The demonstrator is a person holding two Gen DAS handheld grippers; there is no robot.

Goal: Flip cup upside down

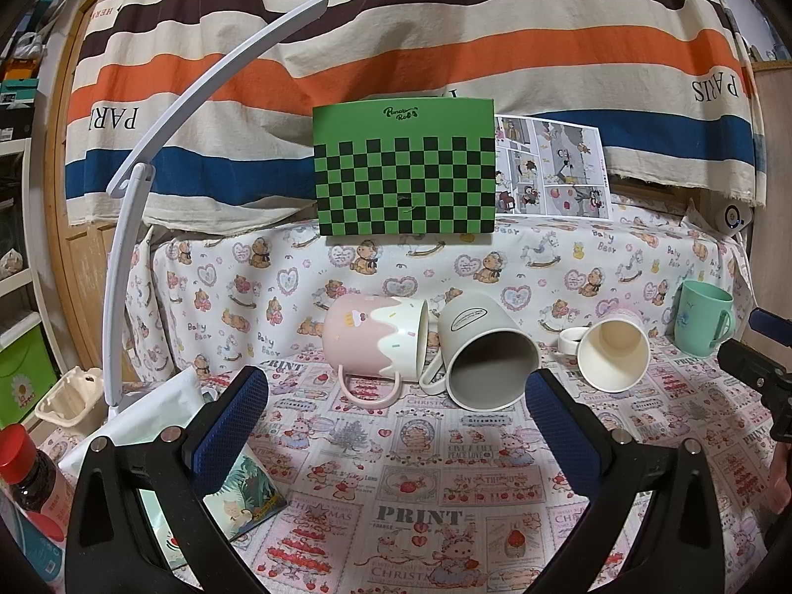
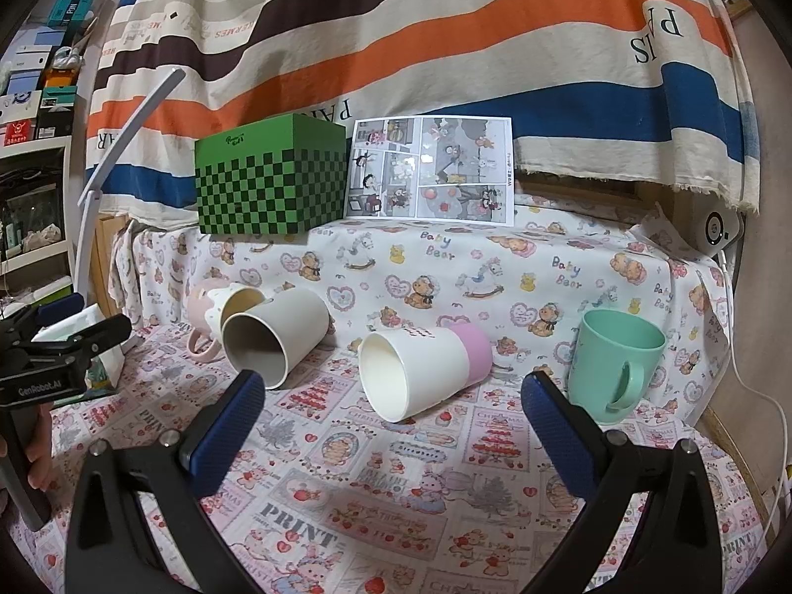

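Observation:
Several cups sit on the printed cloth. A pink-and-white mug (image 1: pixel 376 336) lies on its side, handle toward me. A white mug (image 1: pixel 487 351) lies on its side beside it, mouth toward me; it also shows in the right wrist view (image 2: pixel 277 334). A white cup with a pink band (image 2: pixel 425 369) lies on its side in the middle. A mint green mug (image 2: pixel 614 361) stands upright at the right. My left gripper (image 1: pixel 396 425) is open and empty, short of the two mugs. My right gripper (image 2: pixel 393 425) is open and empty, short of the pink-band cup.
A green checkered box (image 1: pixel 405 168) and a comic sheet (image 1: pixel 552 168) stand on the raised ledge behind. A white lamp arm (image 1: pixel 123 257) rises at the left. A red-capped bottle (image 1: pixel 24 465) and a small card (image 1: pixel 242 495) lie at the near left.

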